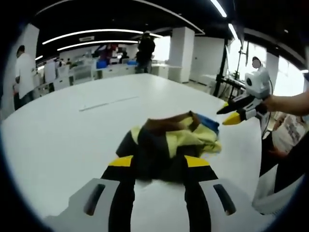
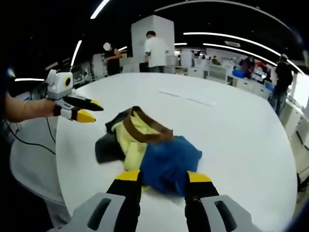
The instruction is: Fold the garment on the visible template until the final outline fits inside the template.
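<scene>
A crumpled garment (image 1: pixel 169 142) in yellow, blue, black and a brown band lies in a heap on the round white table (image 1: pixel 72 130). In the left gripper view my left gripper (image 1: pixel 159 162) is open, its yellow tips on either side of the heap's near black edge. The right gripper (image 1: pixel 231 115) comes in from the right, held by a hand, jaws apart, hovering off the heap's blue end. In the right gripper view the garment (image 2: pixel 145 145) shows its blue part nearest, my right gripper (image 2: pixel 163 176) stands open just before it, and the left gripper (image 2: pixel 89 111) hovers to the left.
A faint thin line mark (image 1: pixel 108 103) runs across the table beyond the garment, also seen as a line mark (image 2: pixel 188 99). Several people (image 1: pixel 146 50) stand among desks behind. A black stand (image 1: pixel 224 63) and cables sit off the table's right edge.
</scene>
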Tool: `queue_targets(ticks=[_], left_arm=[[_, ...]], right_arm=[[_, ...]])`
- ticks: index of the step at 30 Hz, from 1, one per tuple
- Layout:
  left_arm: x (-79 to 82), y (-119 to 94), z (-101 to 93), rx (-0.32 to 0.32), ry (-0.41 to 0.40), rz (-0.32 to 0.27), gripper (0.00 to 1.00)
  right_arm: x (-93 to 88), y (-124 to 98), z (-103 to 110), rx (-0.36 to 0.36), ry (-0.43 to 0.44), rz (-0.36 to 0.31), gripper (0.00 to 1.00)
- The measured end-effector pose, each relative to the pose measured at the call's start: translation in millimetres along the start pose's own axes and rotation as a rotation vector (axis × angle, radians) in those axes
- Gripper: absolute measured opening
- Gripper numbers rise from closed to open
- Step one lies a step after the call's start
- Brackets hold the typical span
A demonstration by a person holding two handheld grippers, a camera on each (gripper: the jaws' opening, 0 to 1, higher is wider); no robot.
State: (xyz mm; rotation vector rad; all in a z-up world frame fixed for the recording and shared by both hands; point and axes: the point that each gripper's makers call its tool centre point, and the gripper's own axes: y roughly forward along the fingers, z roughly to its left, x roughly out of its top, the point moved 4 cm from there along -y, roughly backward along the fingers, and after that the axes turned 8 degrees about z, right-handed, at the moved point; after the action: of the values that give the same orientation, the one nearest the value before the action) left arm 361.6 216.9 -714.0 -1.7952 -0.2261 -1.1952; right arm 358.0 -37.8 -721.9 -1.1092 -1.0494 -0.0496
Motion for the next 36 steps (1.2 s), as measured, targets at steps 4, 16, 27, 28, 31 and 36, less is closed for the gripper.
queue_targets(ticks=[4, 16, 27, 28, 31, 36], left_arm=[[-4.5, 7.4, 1.4, 0.006, -0.009, 0.026, 0.30], [-12.5, 27.0, 14.5, 0.048, 0.029, 0.081, 0.21], [-18.8, 34.5, 20.6, 0.023, -0.021, 0.111, 0.03], [-19.7, 35.1, 21.1, 0.014, -0.033, 0.113, 0.01], [-23.0, 36.9, 24.7, 0.008, -0.061, 0.125, 0.00], [-22.3, 32.8, 25.4, 0.003, -0.087, 0.116, 0.00]], right_arm=[[-5.9, 5.4, 0.3, 0.012, -0.004, 0.022, 0.28], [-10.9, 18.6, -4.2, -0.002, -0.016, 0.059, 0.20], [-13.6, 26.0, -7.1, 0.000, -0.021, 0.080, 0.05], [-13.6, 26.2, -6.8, 0.003, -0.017, 0.079, 0.04], [-15.0, 26.5, -6.4, 0.007, -0.010, 0.082, 0.00], [-15.5, 24.0, -7.7, 0.003, 0.001, 0.073, 0.00]])
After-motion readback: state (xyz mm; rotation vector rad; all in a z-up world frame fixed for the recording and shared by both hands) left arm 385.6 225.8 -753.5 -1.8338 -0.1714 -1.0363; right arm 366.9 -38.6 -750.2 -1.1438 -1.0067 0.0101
